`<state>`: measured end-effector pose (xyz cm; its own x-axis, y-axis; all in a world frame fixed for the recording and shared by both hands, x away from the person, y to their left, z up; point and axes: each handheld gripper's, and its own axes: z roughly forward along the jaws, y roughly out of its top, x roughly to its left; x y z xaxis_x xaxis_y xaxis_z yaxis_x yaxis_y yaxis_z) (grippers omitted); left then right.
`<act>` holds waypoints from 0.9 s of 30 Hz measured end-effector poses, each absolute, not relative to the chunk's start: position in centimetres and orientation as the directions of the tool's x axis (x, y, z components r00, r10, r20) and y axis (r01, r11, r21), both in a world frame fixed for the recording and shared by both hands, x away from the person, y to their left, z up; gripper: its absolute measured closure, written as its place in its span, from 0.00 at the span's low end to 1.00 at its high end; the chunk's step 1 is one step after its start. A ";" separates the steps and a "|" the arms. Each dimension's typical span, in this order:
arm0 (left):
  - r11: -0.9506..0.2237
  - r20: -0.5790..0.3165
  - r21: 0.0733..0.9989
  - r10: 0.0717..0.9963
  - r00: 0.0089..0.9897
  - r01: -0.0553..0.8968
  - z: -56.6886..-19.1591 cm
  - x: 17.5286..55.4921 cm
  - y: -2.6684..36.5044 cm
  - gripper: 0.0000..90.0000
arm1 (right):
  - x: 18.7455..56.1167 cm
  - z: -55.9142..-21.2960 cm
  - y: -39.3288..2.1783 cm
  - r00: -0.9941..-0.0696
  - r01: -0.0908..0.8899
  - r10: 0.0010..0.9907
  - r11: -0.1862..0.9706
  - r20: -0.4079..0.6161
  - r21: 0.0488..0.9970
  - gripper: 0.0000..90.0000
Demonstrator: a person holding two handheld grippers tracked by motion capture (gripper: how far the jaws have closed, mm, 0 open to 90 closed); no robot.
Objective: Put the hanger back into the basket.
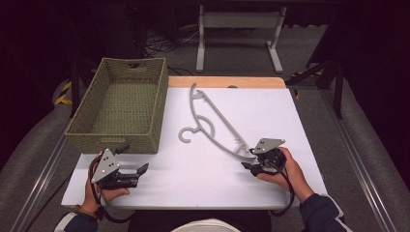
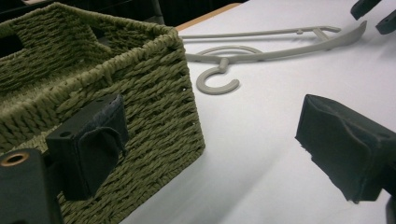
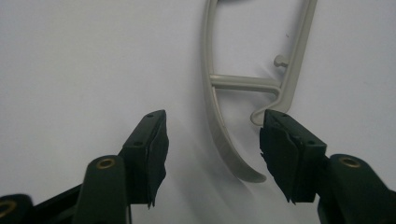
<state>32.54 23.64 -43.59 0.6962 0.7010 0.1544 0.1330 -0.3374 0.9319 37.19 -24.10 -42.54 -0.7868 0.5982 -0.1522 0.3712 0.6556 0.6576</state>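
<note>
The grey clothes hanger [image 1: 212, 123] lies flat on the table [image 1: 270, 111], just right of the woven basket [image 1: 121, 104]. The right gripper [image 3: 212, 149] has its fingers spread around the hanger's near arm tip, not pinching it. The left gripper [image 1: 138, 172], fingers spread and empty, sits just in front of the basket.

From the high view my white tabletop [image 1: 203, 179] is brightly and evenly lit from overhead, while the floor and room beyond fall off into near black; the picture is soft and slightly grainy. My olive woven rectangular basket [image 1: 121, 108] throws a faint shadow at its base. In my gripper views the black padded jaws are blurred up close; the grey plastic clothes hanger [image 3: 219, 126] casts a soft, smeared shadow; no glare.
</note>
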 end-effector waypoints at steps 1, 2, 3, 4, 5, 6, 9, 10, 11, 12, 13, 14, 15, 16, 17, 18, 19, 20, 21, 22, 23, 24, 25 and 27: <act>-0.341 0.155 0.930 0.702 0.695 0.136 -43.6 32.5 23.6 0.11 | 37.4 -42.5 -23.9 -0.791 0.378 0.594 0.663 -0.147 0.646 0.51; -0.342 0.155 0.930 0.701 0.696 0.136 -43.6 32.5 23.6 0.11 | 37.8 -42.5 -23.7 -0.797 0.385 0.586 0.678 -0.145 0.626 0.54; -0.341 0.153 0.930 0.699 0.699 0.137 -43.6 32.5 23.6 0.11 | 38.0 -42.6 -23.5 -0.800 0.390 0.583 0.685 -0.142 0.615 0.54; -0.337 0.147 0.931 0.699 0.699 0.141 -43.7 32.5 23.6 0.11 | 38.3 -42.7 -23.3 -0.801 0.399 0.583 0.692 -0.139 0.602 0.55; -0.337 0.147 0.931 0.699 0.699 0.141 -43.7 32.5 23.6 0.11 | 38.3 -42.7 -23.3 -0.801 0.399 0.583 0.692 -0.139 0.602 0.55; -0.344 0.154 0.929 0.696 0.701 0.137 -43.6 32.6 23.6 0.11 | 38.6 -42.7 -23.1 -0.802 0.404 0.581 0.697 -0.137 0.592 0.58; -0.349 0.157 0.927 0.693 0.703 0.137 -43.6 32.5 23.6 0.11 | 39.3 -42.8 -22.5 -0.807 0.427 0.579 0.709 -0.118 0.562 0.58; -0.349 0.157 0.927 0.693 0.703 0.137 -43.6 32.5 23.6 0.11 | 39.3 -42.8 -22.5 -0.807 0.427 0.579 0.709 -0.118 0.562 0.58; -0.344 0.152 0.929 0.693 0.705 0.137 -43.7 32.6 23.6 0.11 | 39.5 -42.9 -22.4 -0.809 0.432 0.577 0.713 -0.111 0.552 0.60; -0.348 0.154 0.927 0.692 0.705 0.139 -43.7 32.6 23.6 0.11 | 40.0 -43.0 -22.2 -0.807 0.456 0.584 0.709 -0.086 0.538 0.62; -0.348 0.154 0.927 0.692 0.705 0.139 -43.7 32.6 23.6 0.11 | 40.0 -43.0 -22.2 -0.807 0.456 0.584 0.709 -0.086 0.538 0.62; -0.349 0.153 0.927 0.690 0.707 0.139 -43.7 32.5 23.6 0.11 | 40.1 -43.0 -22.2 -0.806 0.463 0.587 0.706 -0.078 0.536 0.63; -0.348 0.154 0.927 0.688 0.709 0.136 -43.7 32.5 23.5 0.12 | 40.2 -43.0 -22.1 -0.806 0.468 0.588 0.705 -0.069 0.532 0.63; -0.348 0.152 0.927 0.688 0.710 0.139 -43.7 32.5 23.5 0.12 | 40.4 -43.0 -21.9 -0.805 0.479 0.590 0.707 -0.059 0.521 0.63; -0.347 0.149 0.928 0.685 0.713 0.139 -43.7 32.5 23.5 0.12 | 40.5 -43.0 -21.8 -0.806 0.482 0.589 0.708 -0.055 0.516 0.63; -0.346 0.146 0.927 0.684 0.714 0.142 -43.7 32.5 23.4 0.12 | 40.6 -43.0 -21.7 -0.804 0.488 0.593 0.705 -0.050 0.514 0.64; -0.351 0.148 0.925 0.682 0.716 0.144 -43.7 32.5 23.4 0.12 | 40.8 -43.0 -21.5 -0.803 0.493 0.594 0.705 -0.046 0.510 0.65; -0.353 0.150 0.925 0.681 0.717 0.142 -43.7 32.5 23.4 0.12 | 40.9 -43.0 -21.3 -0.804 0.496 0.594 0.707 -0.042 0.504 0.65; -0.354 0.148 0.924 0.680 0.718 0.145 -43.8 32.5 23.3 0.12 | 41.0 -43.0 -21.2 -0.805 0.499 0.592 0.709 -0.037 0.498 0.66; -0.355 0.148 0.924 0.679 0.719 0.145 -43.8 32.5 23.3 0.12 | 41.1 -43.0 -20.9 -0.810 0.498 0.586 0.717 -0.033 0.488 0.68; -0.356 0.149 0.923 0.678 0.720 0.145 -43.8 32.5 23.3 0.12 | 41.2 -43.1 -20.7 -0.813 0.498 0.582 0.723 -0.033 0.479 0.69; -0.359 0.153 0.923 0.678 0.719 0.142 -43.8 32.5 23.3 0.12 | 41.3 -43.1 -20.6 -0.813 0.500 0.581 0.726 -0.033 0.472 0.69; -0.354 0.146 0.924 0.678 0.721 0.145 -43.8 32.5 23.3 0.12 | 41.4 -43.1 -20.5 -0.813 0.504 0.582 0.727 -0.028 0.466 0.72; -0.359 0.148 0.922 0.674 0.724 0.147 -43.8 32.6 23.3 0.12 | 41.7 -43.0 -20.4 -0.814 0.504 0.580 0.729 -0.026 0.463 0.79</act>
<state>32.55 23.27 -43.82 0.7238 0.6740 0.1476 0.1467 -0.3594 0.9216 41.65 -20.44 -43.02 -0.8141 0.5801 -0.0258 0.5044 0.7286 0.4635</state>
